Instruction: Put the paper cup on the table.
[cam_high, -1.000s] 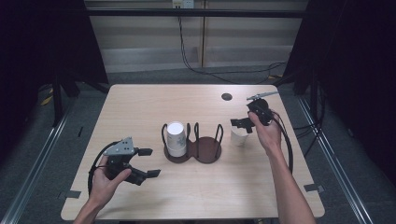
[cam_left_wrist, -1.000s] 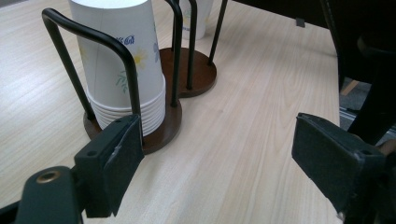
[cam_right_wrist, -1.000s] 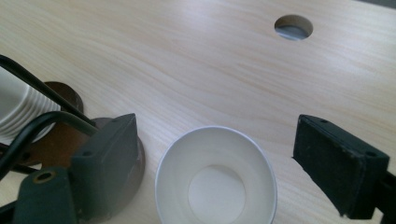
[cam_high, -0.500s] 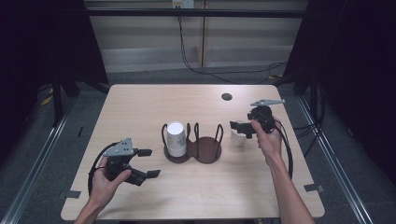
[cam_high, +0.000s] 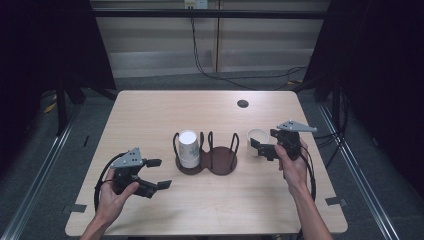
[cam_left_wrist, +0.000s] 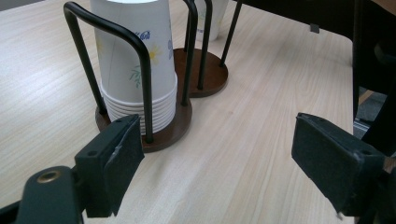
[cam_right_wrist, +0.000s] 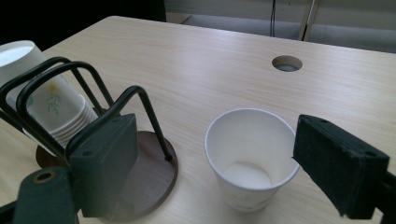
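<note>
Right gripper (cam_high: 261, 145) jaws apart, flanking upright cup (cam_right_wrist: 252, 157) (untouched). Left gripper (cam_high: 159, 173) jaws apart, idle near holder (cam_high: 207, 160). Step: pre-grasp. Next: close squarely, gently.

An upright paper cup (cam_right_wrist: 252, 158) stands between the wide-apart jaws.

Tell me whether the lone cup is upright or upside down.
Upright: the cup stands on its base, open mouth up, empty inside.
</note>
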